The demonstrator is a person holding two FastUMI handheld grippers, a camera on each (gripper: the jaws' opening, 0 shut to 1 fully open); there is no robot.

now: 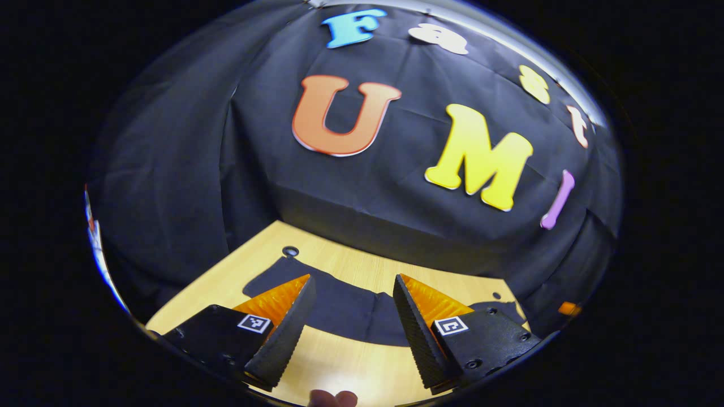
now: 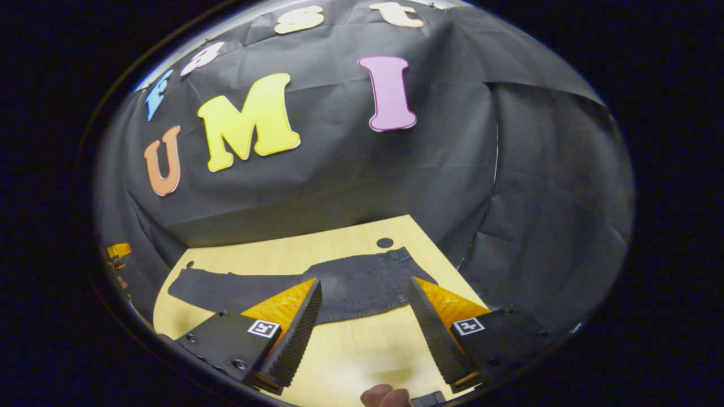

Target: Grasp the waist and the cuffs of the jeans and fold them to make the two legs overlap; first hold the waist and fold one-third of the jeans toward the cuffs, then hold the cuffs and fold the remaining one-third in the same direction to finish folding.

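The jeans (image 2: pixel 317 285) lie flat, unfolded, across the desk (image 2: pixel 362 350), waist toward 3 o'clock in the right gripper view, while the left hand-held gripper (image 1: pixel 353 316) and right hand-held gripper (image 2: pixel 365 322) hover above, fingers apart, gripping nothing.

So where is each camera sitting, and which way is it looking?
Left gripper view: rides on the left tool, above the table, facing the jeans' leg end and the wall; a fingertip peeks in below.
Right gripper view: rides on the right tool, facing the jeans' waist and back pocket; a fingertip shows.
Shared: jeans, table, wall.
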